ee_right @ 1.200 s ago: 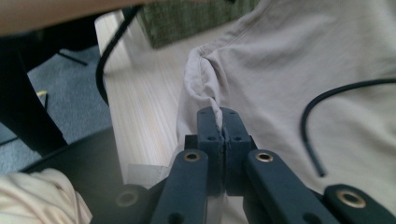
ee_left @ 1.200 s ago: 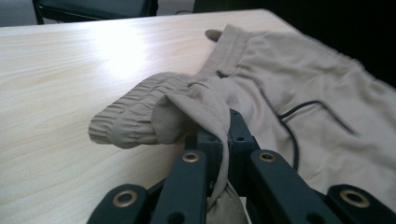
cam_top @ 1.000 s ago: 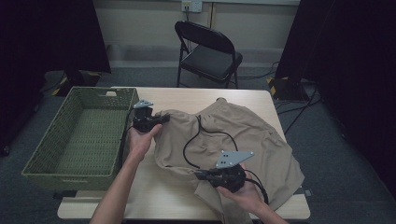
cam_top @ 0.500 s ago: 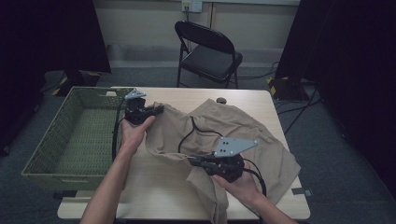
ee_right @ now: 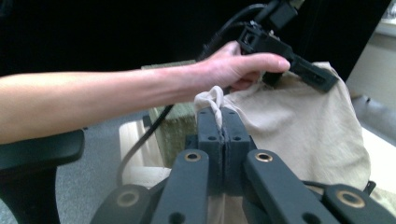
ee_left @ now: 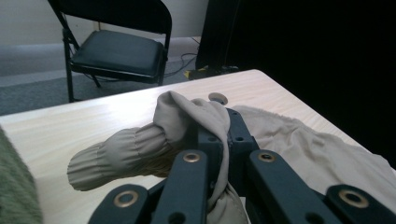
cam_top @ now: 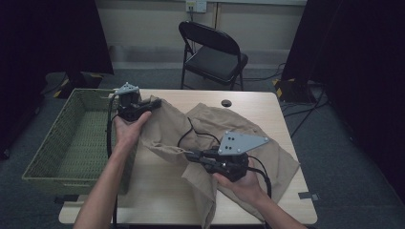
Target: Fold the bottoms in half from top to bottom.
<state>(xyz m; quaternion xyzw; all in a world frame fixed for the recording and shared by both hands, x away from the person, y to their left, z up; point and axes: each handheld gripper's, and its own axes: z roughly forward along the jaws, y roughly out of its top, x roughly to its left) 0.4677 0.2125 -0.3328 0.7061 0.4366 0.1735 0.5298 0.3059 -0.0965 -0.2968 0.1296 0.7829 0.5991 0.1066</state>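
A beige garment [cam_top: 258, 143] lies spread over the right half of the wooden table [cam_top: 157, 191], with part of it lifted between the two grippers. My left gripper [cam_top: 151, 103] is held up near the basket's inner corner and is shut on a fold of the cloth [ee_left: 205, 112]; a ribbed cuff [ee_left: 116, 151] hangs out beside its jaws. My right gripper [cam_top: 189, 154] is nearer the front, pointing left, shut on a bunched edge of the garment [ee_right: 214, 100]. In the right gripper view the other hand and the left gripper [ee_right: 322, 77] hold the cloth [ee_right: 303, 130] farther off.
A green woven basket [cam_top: 76, 138] stands at the table's left end. A black folding chair [cam_top: 212, 52] stands behind the table. A round cable hole [cam_top: 226, 103] sits near the far edge. Cables trail from both grippers across the cloth.
Both hands have risen with the cloth in their jaws. The garment's left part has come up off the table and now hangs stretched between the grippers.
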